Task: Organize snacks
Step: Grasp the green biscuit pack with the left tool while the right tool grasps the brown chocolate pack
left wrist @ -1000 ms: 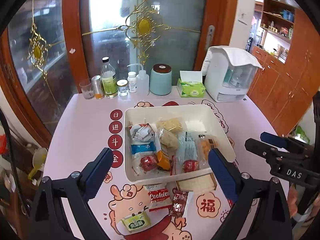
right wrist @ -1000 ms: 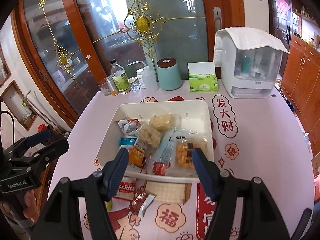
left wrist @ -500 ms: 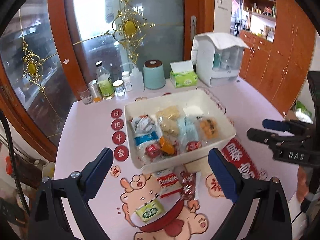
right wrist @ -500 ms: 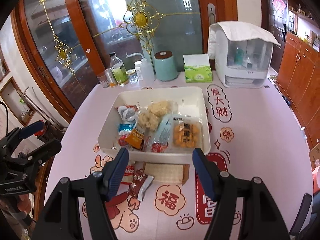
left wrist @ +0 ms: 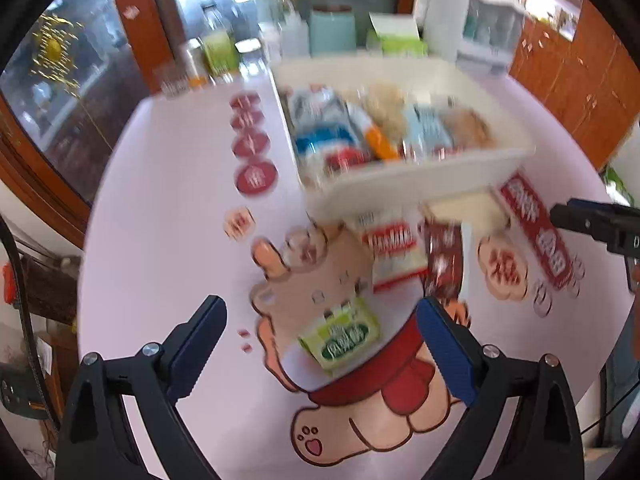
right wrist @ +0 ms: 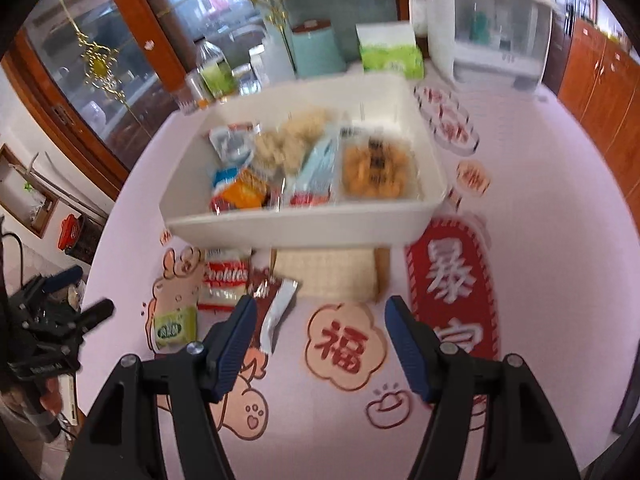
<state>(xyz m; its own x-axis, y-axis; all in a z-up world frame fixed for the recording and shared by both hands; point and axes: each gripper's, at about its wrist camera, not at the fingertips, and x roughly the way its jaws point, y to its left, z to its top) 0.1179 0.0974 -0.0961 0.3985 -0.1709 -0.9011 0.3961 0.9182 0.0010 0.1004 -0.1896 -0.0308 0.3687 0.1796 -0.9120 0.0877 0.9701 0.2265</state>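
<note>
A white bin (left wrist: pixel 404 190) (right wrist: pixel 304 230) holds several wrapped snacks. In front of it on the table lie a green packet (left wrist: pixel 340 336) (right wrist: pixel 175 327), a red-and-white cookie pack (left wrist: pixel 394 254) (right wrist: pixel 225 282), a brown wrapper (left wrist: pixel 442 262) (right wrist: pixel 272 300) and a beige cracker pack (left wrist: pixel 466 210) (right wrist: pixel 326 274). My left gripper (left wrist: pixel 322 338) is open and empty, with the green packet between its fingers, low over the table. My right gripper (right wrist: pixel 320 334) is open and empty, just in front of the cracker pack.
At the table's far edge stand bottles and jars (right wrist: pixel 216 76), a teal canister (right wrist: pixel 318 50), a green tissue box (right wrist: pixel 390 54) and a white appliance (right wrist: pixel 484 20). The table cover (right wrist: pixel 540 208) is pink with red prints. Wooden cabinets (left wrist: pixel 572 64) are at the right.
Both grippers have moved down and nearer to the loose snacks in front of the bin. The left one now frames the green packet. Both stay open.
</note>
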